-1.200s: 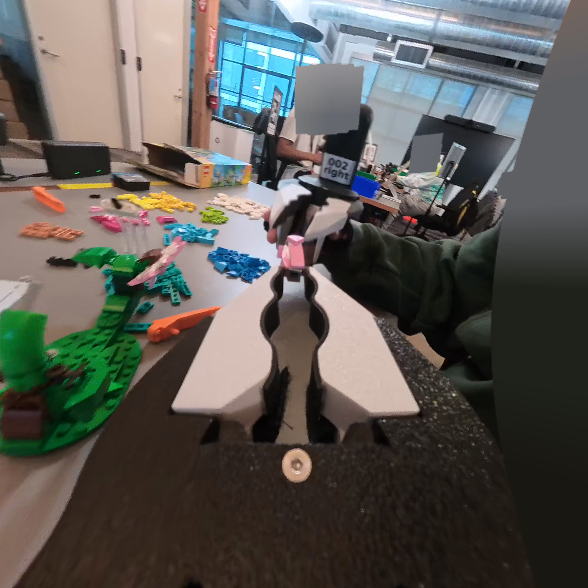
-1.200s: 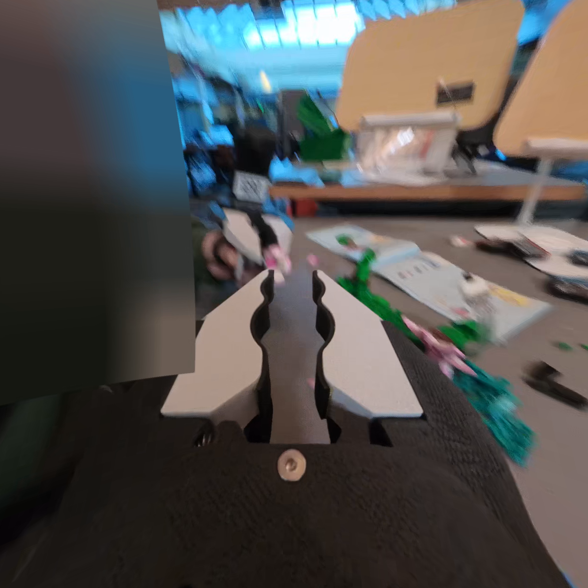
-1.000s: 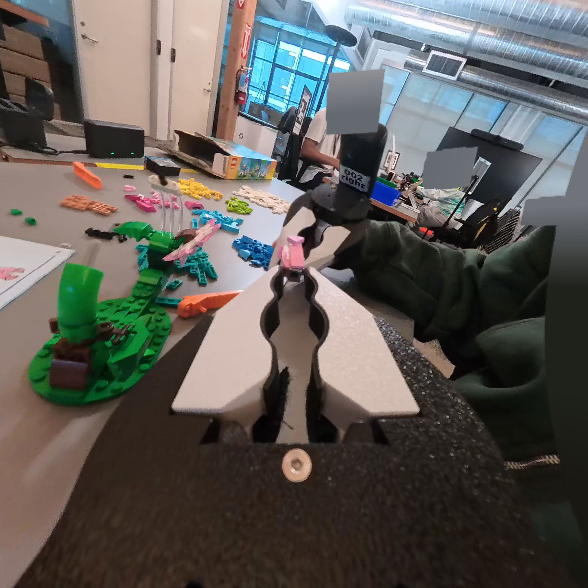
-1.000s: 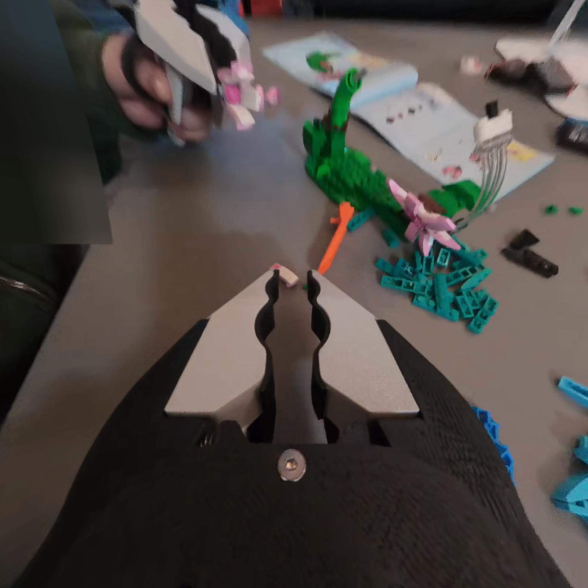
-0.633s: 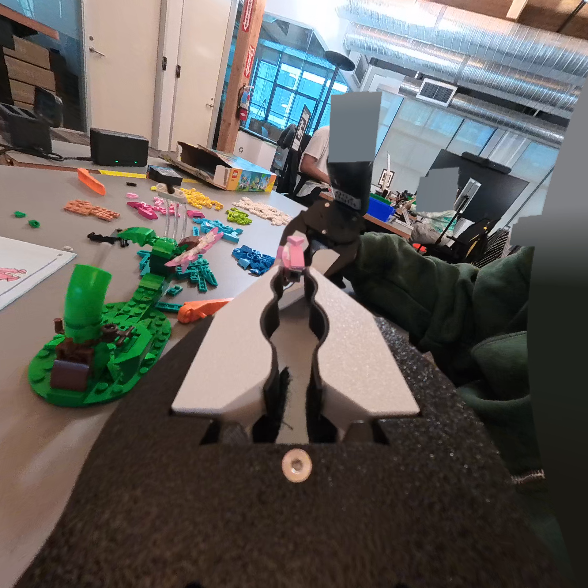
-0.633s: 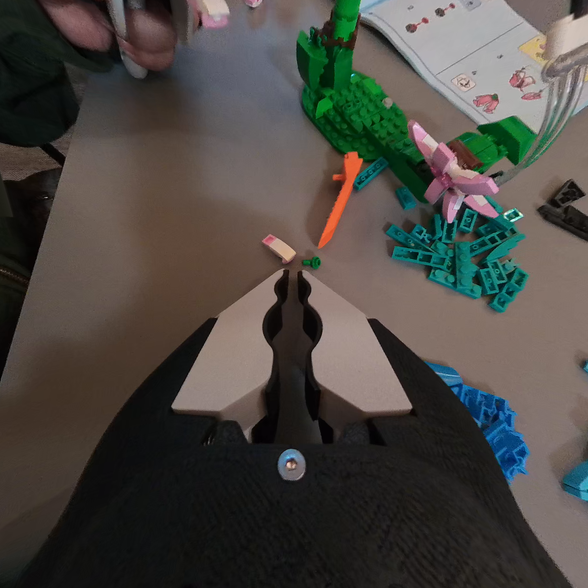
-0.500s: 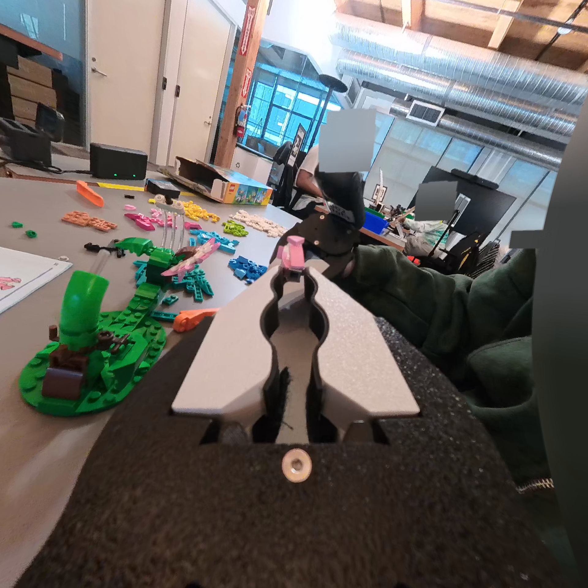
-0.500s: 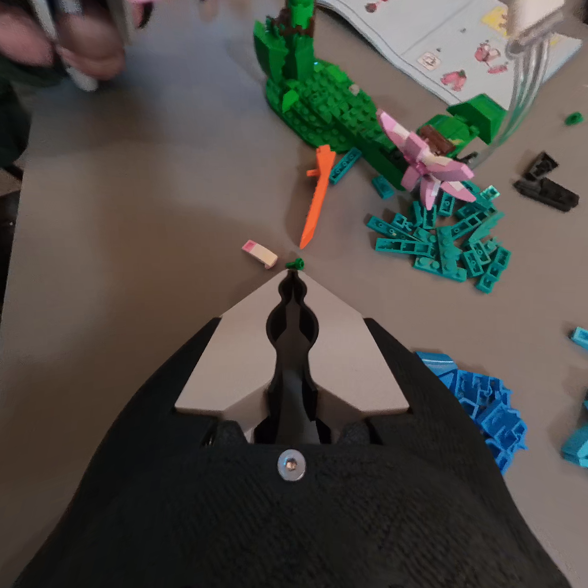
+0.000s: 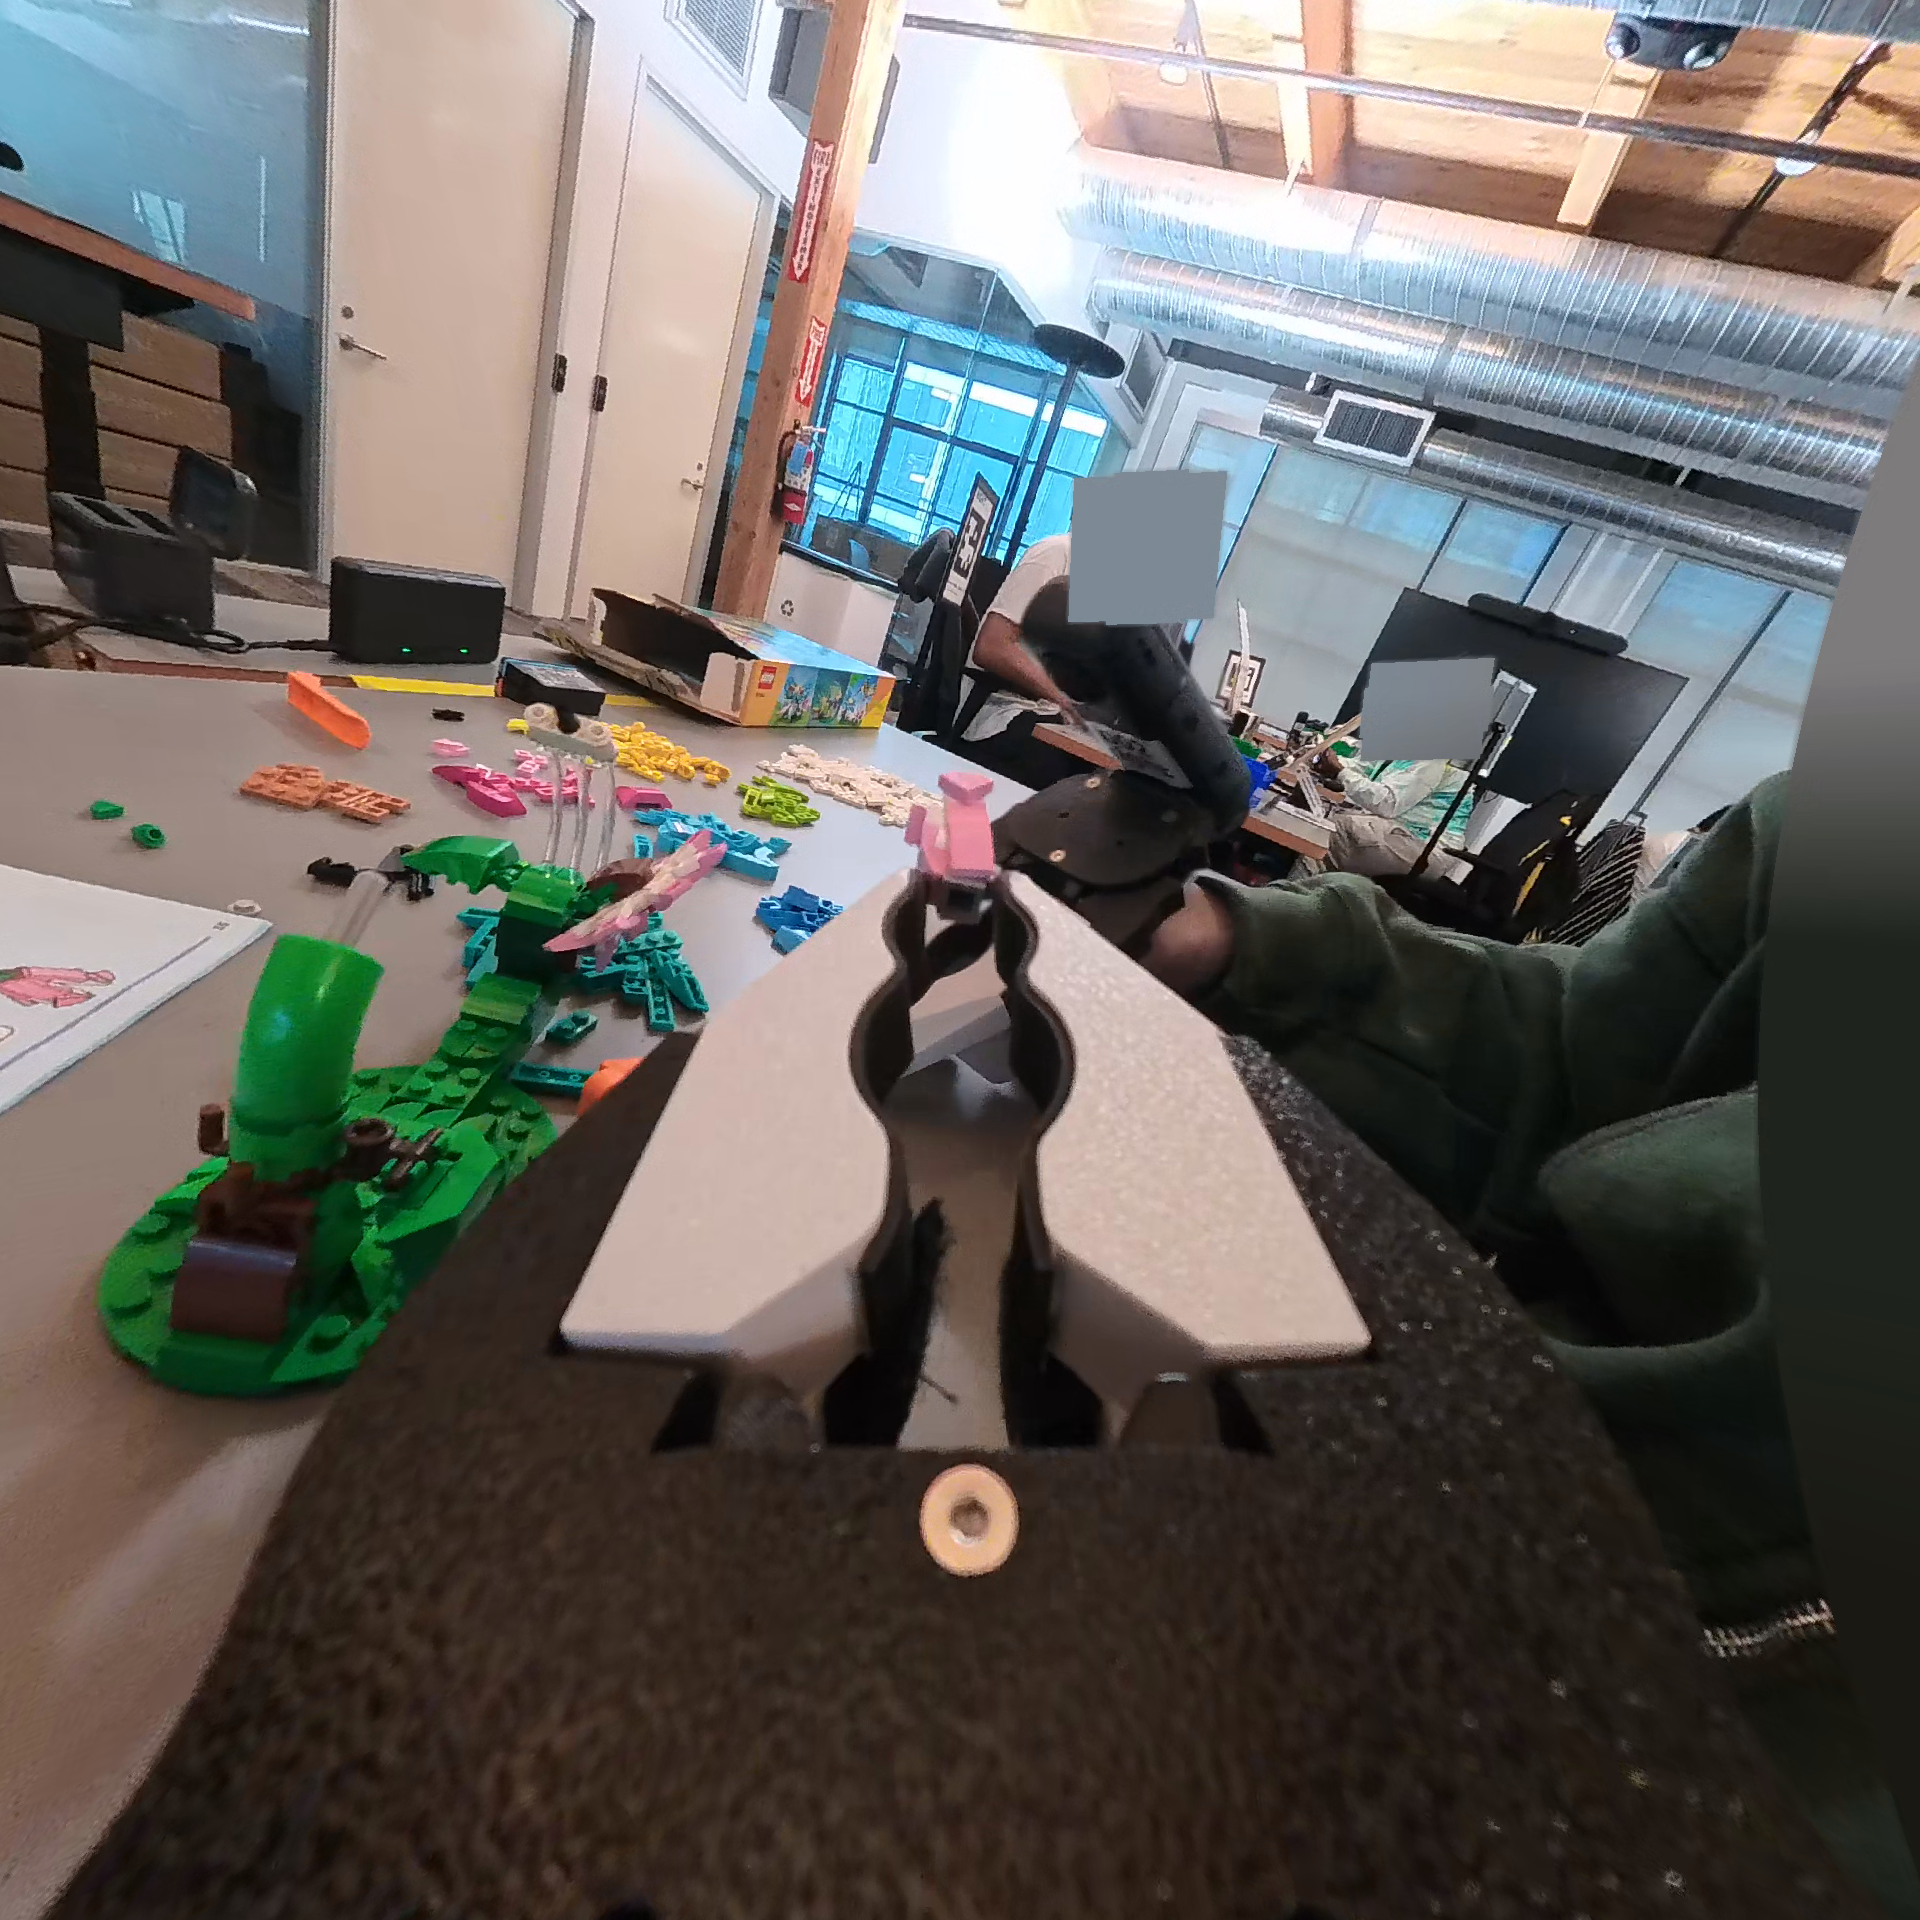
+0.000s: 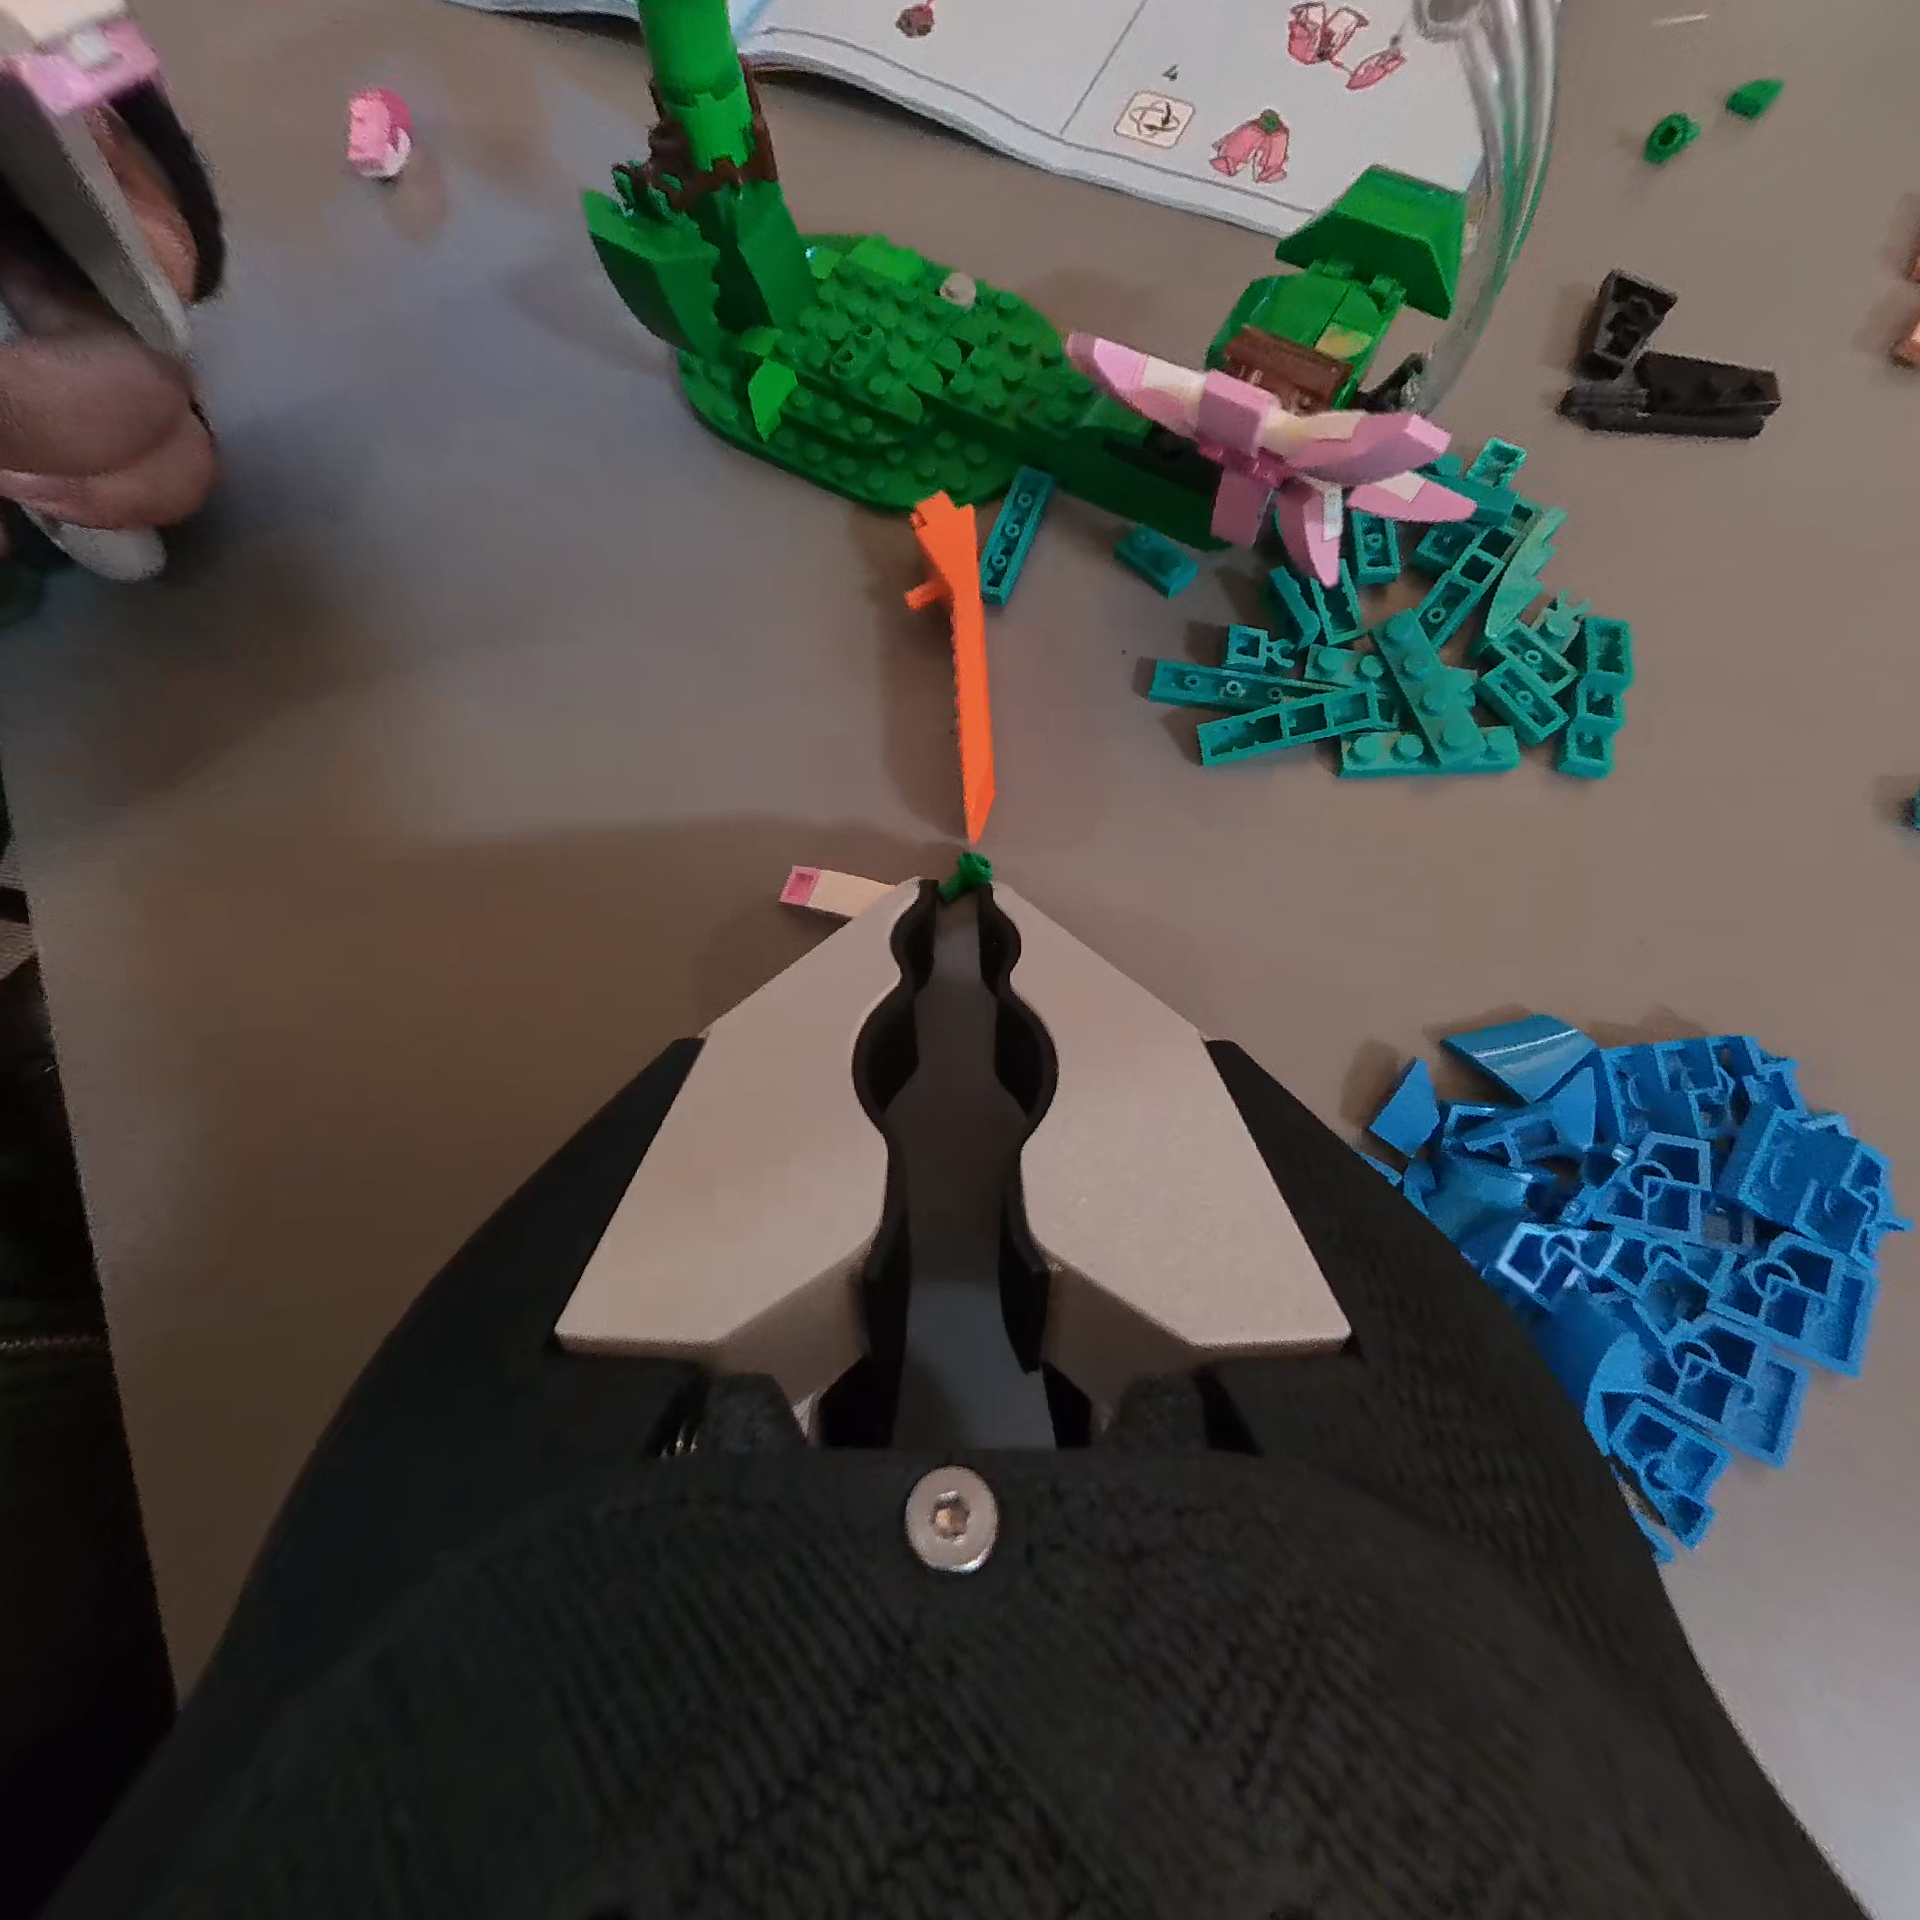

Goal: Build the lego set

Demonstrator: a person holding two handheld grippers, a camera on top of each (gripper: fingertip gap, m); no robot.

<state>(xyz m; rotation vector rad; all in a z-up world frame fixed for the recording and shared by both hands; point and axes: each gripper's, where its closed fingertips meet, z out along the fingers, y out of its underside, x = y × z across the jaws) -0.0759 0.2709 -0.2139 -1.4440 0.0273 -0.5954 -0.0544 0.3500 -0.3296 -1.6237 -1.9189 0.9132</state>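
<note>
My left gripper (image 9: 954,896) is shut on a small pink lego piece (image 9: 958,836) and holds it up above the table edge. It also shows at the top left of the right wrist view (image 10: 94,177). My right gripper (image 10: 956,902) points down at the grey table, its tips closed on a tiny green stud piece (image 10: 968,871). A pink-and-white slope piece (image 10: 831,891) lies just left of the tips. The green base build with its stem (image 10: 862,364) (image 9: 312,1226) and a pink flower (image 10: 1278,447) stand beyond.
An orange pointed piece (image 10: 961,665) lies straight ahead of the right tips. A teal pile (image 10: 1434,665) and a blue pile (image 10: 1662,1226) lie to the right, with black pieces (image 10: 1662,384) and the instruction booklet (image 10: 1091,94) farther off. Sorted colour piles (image 9: 665,758) cover the far table. Across from one pair of fingers to the other is roughly 15 centimetres.
My right gripper swung away from the left one, tipped down to the table and closed on the tiny green piece. My left gripper kept the pink piece and tilted upward.
</note>
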